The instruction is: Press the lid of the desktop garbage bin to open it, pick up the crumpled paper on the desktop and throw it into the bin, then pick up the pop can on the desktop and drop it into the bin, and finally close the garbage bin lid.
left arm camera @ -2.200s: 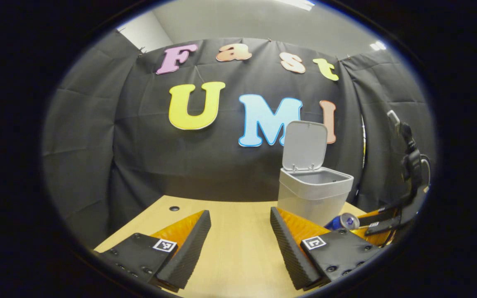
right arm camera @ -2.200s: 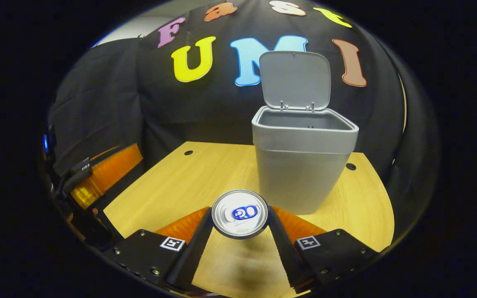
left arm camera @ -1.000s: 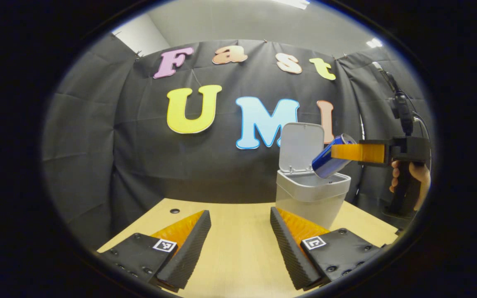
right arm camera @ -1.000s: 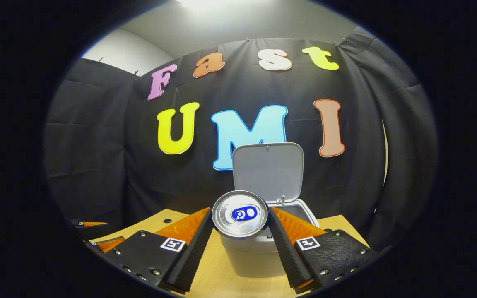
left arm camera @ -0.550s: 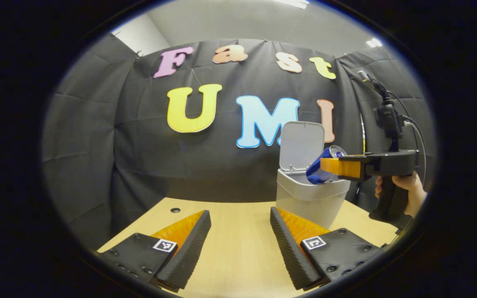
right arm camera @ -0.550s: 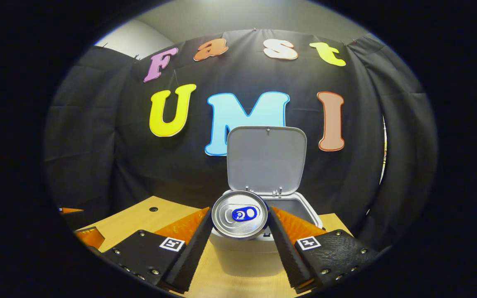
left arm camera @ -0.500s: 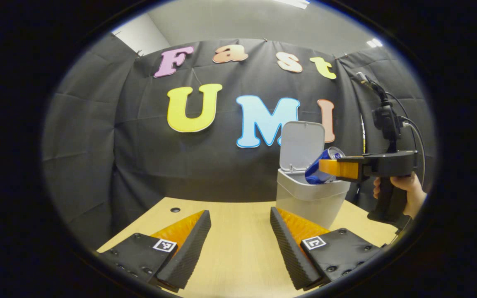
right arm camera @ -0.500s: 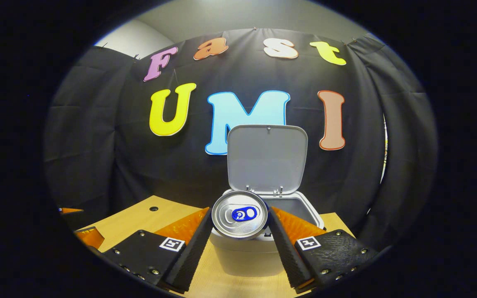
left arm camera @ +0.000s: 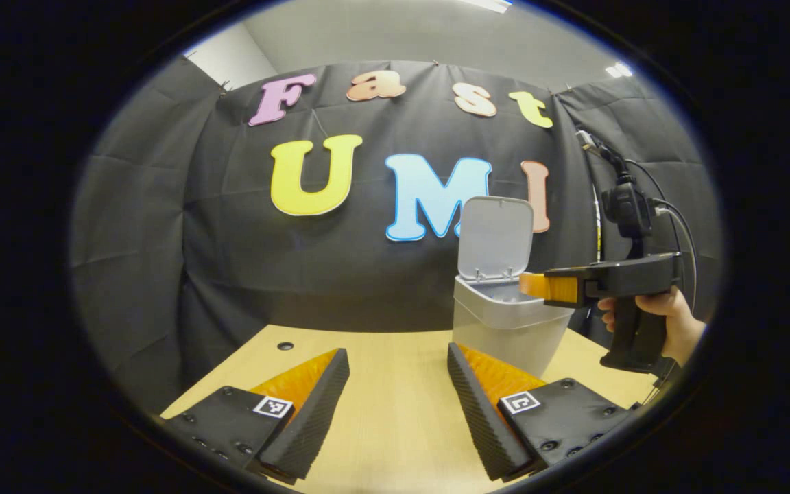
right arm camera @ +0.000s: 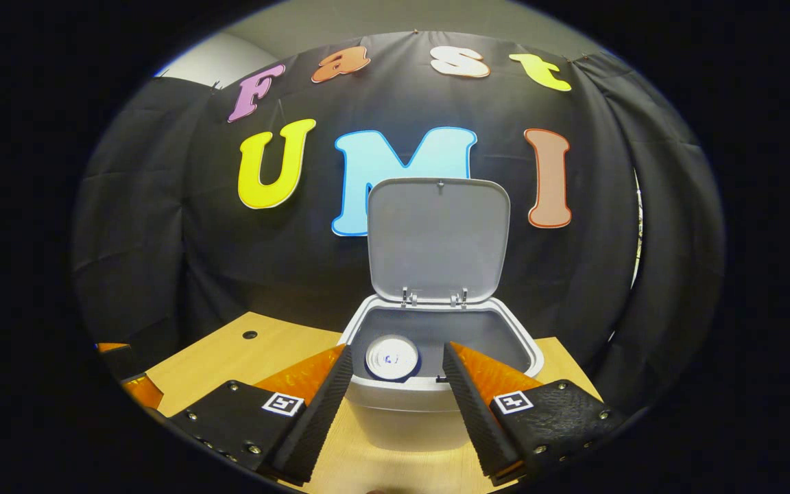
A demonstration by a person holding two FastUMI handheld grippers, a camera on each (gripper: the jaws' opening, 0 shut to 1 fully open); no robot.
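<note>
Right gripper view is showing the pop can (right arm camera: pixel 391 358) lying inside the garbage bin (right arm camera: pixel 436 401), at 12 o'clock from the wide, empty right claw (right arm camera: pixel 395 398). The lid (right arm camera: pixel 437 240) is standing upright, so closing it is remaining. The left claw (left arm camera: pixel 395 405) is hanging wide over the desk (left arm camera: pixel 395 384).

left gripper view: we look low across the desk (left arm camera: pixel 395 384) toward the booth wall, bin (left arm camera: pixel 505 329) off right | right gripper view: we sit close above the bin (right arm camera: pixel 436 405), facing its raised lid (right arm camera: pixel 437 237) | shared: bin, desk, wall

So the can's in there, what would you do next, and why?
Probably lift the right hand-held gripper to the raised lid and push it shut. The can lies inside the bin, the gripper is open and empty, and closing is all that remains.
</note>
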